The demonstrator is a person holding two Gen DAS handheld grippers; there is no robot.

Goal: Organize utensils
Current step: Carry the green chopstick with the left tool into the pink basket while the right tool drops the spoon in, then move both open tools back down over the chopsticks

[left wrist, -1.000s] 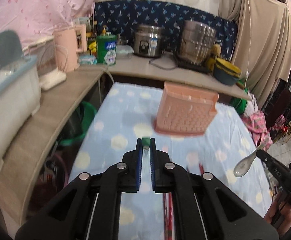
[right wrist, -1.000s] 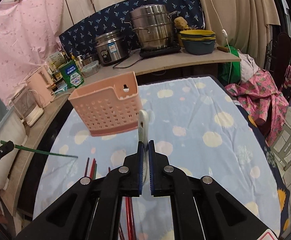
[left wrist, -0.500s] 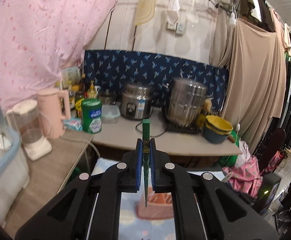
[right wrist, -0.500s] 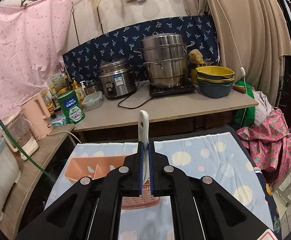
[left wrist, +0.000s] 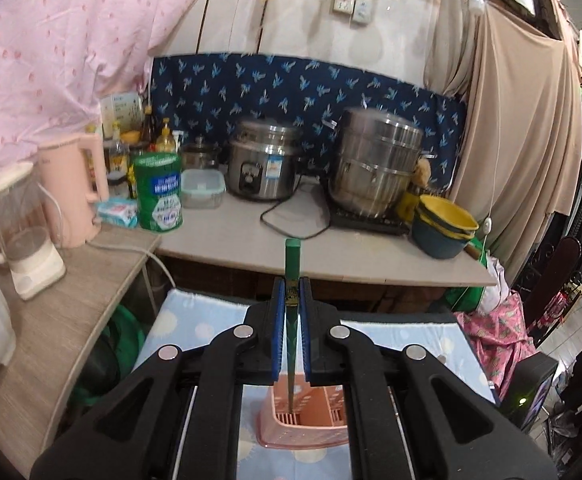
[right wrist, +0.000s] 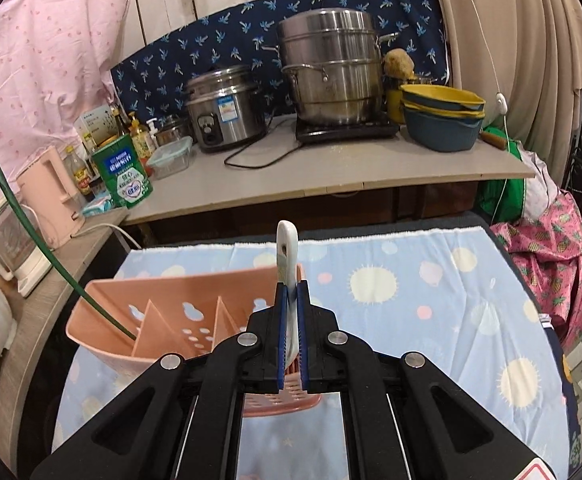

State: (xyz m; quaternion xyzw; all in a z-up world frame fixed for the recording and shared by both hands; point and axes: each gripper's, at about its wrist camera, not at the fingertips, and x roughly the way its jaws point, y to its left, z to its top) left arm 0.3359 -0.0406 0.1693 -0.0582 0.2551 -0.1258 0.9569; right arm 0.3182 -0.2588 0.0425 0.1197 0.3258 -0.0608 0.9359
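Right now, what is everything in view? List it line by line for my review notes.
Utensil basket: one, pink, perforated, with dividers, on the table.
Tablecloth: one, light blue with pale dots, over the table.
Chopstick: one, green, upright, tip down in the basket's left compartment.
Spoon: one, white, handle up over the basket.
Rice cooker: one, steel, back counter.
Steamer pot: one, steel, stacked, on the back counter.
Bowls: a stack, blue and yellow, right end of the counter.
Tin: one, green, counter corner.
Kettle: one, pink, side counter.
Blender: one, cream, side counter.
Left gripper: black, shut on the chopstick.
Right gripper: black, shut on the spoon.
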